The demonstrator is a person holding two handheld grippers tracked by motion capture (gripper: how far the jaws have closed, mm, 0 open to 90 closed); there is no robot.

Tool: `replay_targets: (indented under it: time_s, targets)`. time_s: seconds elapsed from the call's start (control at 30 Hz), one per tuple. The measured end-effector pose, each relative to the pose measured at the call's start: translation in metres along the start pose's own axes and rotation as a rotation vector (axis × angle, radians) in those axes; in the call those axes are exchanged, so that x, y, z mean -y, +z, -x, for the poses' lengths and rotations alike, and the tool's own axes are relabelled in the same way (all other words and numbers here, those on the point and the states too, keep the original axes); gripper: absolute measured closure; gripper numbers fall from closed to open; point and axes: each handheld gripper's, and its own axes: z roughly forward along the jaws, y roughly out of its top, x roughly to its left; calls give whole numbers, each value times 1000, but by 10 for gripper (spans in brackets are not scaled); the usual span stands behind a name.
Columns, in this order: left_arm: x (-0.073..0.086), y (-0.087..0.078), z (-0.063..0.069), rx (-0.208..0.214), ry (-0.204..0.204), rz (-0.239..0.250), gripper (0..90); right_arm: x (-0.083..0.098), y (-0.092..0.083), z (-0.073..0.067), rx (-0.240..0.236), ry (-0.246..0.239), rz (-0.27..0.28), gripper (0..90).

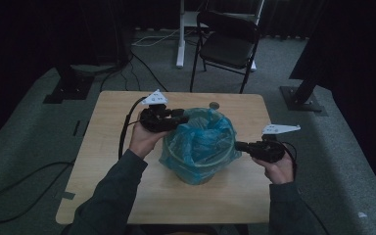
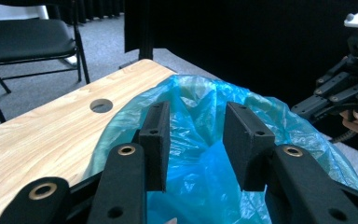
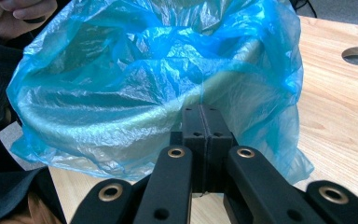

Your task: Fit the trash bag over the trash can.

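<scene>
Dim room, grey carpet floor (image 1: 24,142), black folding chair (image 1: 227,41), dark curtains (image 1: 39,29), white stand leg (image 1: 180,34), light wooden table (image 1: 107,147).

Support surface: 1 wooden table (image 1: 117,161), light woodgrain top, rounded corners, standing on grey carpet.
Cable hole: 1 round hole (image 1: 214,105) through the tabletop, close to the far edge, right of its midpoint; seen also in the left gripper view (image 2: 101,105).
Item resting on tabletop: 1 round bin (image 1: 196,174), near the centre, slightly towards the right edge.
Bin covering: 1 blue plastic bag (image 1: 200,139) lines the bin, folded out over its rim and hanging down the outer wall (image 3: 121,93).
Bag hem: reaches the wood on the right-hand side; contact elsewhere cannot be confirmed.
Remaining tabletop: bare wood along the left edge and the near edge.
</scene>
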Motion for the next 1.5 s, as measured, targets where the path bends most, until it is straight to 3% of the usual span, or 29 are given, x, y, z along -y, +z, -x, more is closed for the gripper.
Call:
replay_targets:
  time_s: [0.2, 0.37, 0.47, 0.8, 0.93, 1.5]
  targets:
    - [-5, 8, 5, 26, 33, -23, 610, 1, 0, 2, 18, 6, -9, 900]
    - [-7, 15, 8, 50, 58, -49, 602, 1, -2, 3, 29, 12, 9, 759]
    - [-8, 20, 9, 58, 69, -72, 602, 2, -3, 3, 28, 10, 16, 719]
    - [-12, 35, 17, 72, 127, -147, 599, 3, -4, 5, 31, 15, 25, 675]
    - [-14, 41, 19, 61, 156, -169, 595, 4, -4, 6, 26, 19, 23, 665]
    - [-13, 63, 21, 28, 204, -262, 595, 5, -3, 4, -13, -4, 9, 655]
